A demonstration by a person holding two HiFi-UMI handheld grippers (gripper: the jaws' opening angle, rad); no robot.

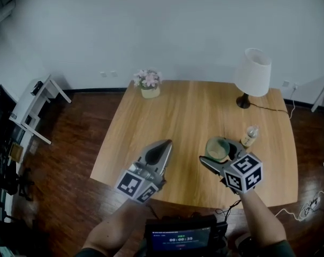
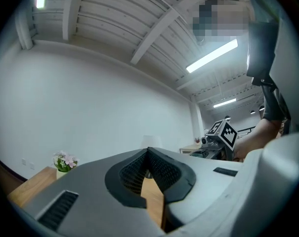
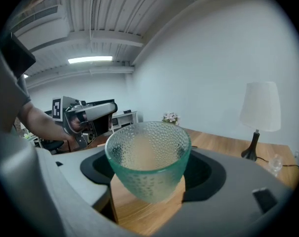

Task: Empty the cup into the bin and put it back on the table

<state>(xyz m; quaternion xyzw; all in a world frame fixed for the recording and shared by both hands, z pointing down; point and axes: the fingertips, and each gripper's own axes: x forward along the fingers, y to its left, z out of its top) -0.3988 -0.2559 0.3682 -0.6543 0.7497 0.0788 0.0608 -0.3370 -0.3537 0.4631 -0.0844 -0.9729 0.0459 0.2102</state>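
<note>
A green dimpled glass cup [image 1: 217, 148] hangs upright just above the wooden table [image 1: 167, 116], near its front right. My right gripper [image 1: 221, 155] is shut on the cup, one jaw on each side of it. In the right gripper view the cup [image 3: 148, 152] fills the space between the jaws of the right gripper [image 3: 148, 184]; what it holds I cannot make out through the glass. My left gripper [image 1: 165, 144] hovers over the table's front edge, left of the cup, its jaws closed to a point with nothing between them. The left gripper [image 2: 148, 153] looks across the table. No bin is in view.
A white-shaded lamp [image 1: 253, 74] and a small bottle [image 1: 250, 136] stand at the table's right, behind the cup. A flower pot [image 1: 148, 83] sits at the far edge. A white desk [image 1: 36, 108] stands left on the dark floor. A device with a screen [image 1: 180, 237] is below me.
</note>
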